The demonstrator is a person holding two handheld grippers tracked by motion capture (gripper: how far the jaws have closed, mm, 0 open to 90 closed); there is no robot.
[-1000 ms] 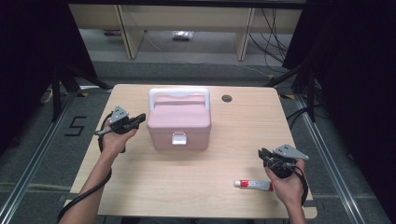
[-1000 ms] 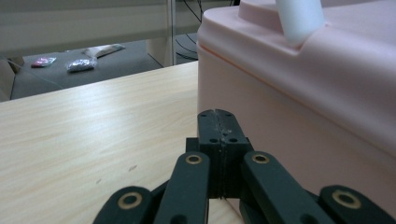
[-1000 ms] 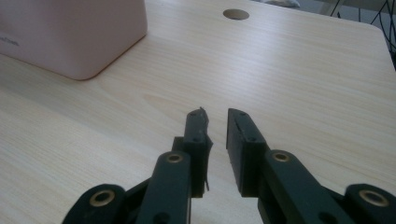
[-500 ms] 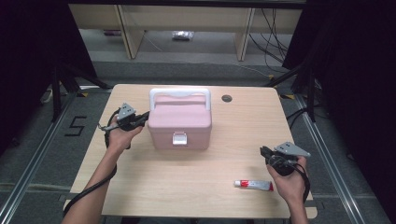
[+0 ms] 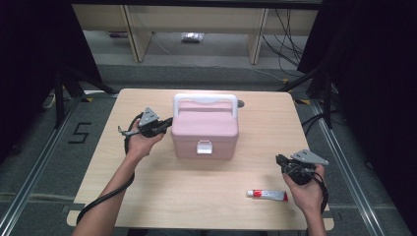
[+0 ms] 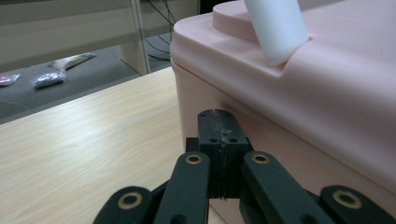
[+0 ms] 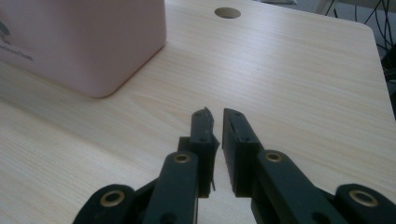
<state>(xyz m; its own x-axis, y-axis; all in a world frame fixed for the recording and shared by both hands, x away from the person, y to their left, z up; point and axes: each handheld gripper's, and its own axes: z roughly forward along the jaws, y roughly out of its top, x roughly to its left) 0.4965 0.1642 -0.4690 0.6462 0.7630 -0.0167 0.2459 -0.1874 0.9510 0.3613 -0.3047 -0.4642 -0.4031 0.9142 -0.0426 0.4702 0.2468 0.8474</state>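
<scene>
**Tongs at the pink box**

Your left tongs (image 6: 219, 135) are pressed together, empty, tips at the left wall of the pink box (image 5: 205, 129) mid-tabletop (image 5: 196, 196). Your right tongs (image 7: 215, 122) stand slightly apart, empty, just beside the red-capped tube (image 5: 267, 195).

Pink box (image 5: 205, 132) w/ white handle (image 5: 205, 100), red-white tube (image 5: 267, 195), light wood-grain table (image 5: 196, 191), black fingers (image 7: 205, 135)
</scene>
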